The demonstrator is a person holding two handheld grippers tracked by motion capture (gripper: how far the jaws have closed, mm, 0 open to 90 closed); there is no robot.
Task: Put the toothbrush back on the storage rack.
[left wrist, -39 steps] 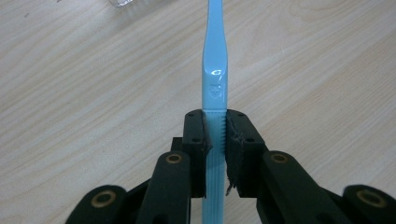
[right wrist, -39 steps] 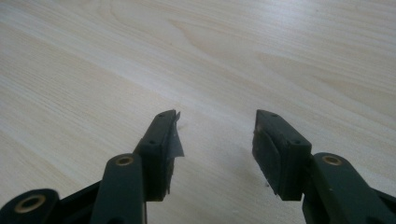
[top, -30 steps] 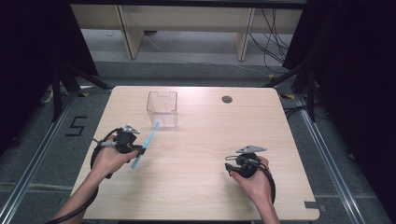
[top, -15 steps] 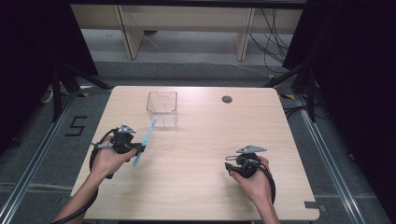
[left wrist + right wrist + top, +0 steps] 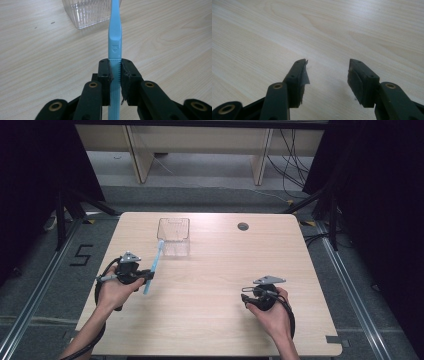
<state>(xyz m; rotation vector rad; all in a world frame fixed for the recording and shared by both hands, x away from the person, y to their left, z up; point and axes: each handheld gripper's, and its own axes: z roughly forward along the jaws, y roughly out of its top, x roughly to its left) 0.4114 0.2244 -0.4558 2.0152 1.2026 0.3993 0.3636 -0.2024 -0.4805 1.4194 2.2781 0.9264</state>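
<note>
Step in hand: we judge that we are carrying the blue toothbrush [image 5: 154, 265] toward the clear ribbed container [image 5: 173, 236], with the drop not yet made.
Left gripper [image 5: 149, 276]: clamped on the toothbrush; in the left gripper view the pads pinch its ridged handle [image 5: 115, 75] from both sides.
Toothbrush: held off the table [image 5: 210, 320] at a slant, its far end pointing up toward the container's near left corner, close to it. Whether it touches the wall, we cannot tell.
Container: standing upright near the table's far edge, apparently empty; it sits just ahead of the brush in the left gripper view [image 5: 87, 12].
Right gripper [image 5: 245, 296]: jaws apart, nothing between them, resting low over bare wood at the right, well apart from the work.
Next move: we would lift the brush tip clear of the rim, bring it over the opening, tilt it steeper, and only then let the jaws part.
Risk: a nudge could slide or tip the light container.
</note>
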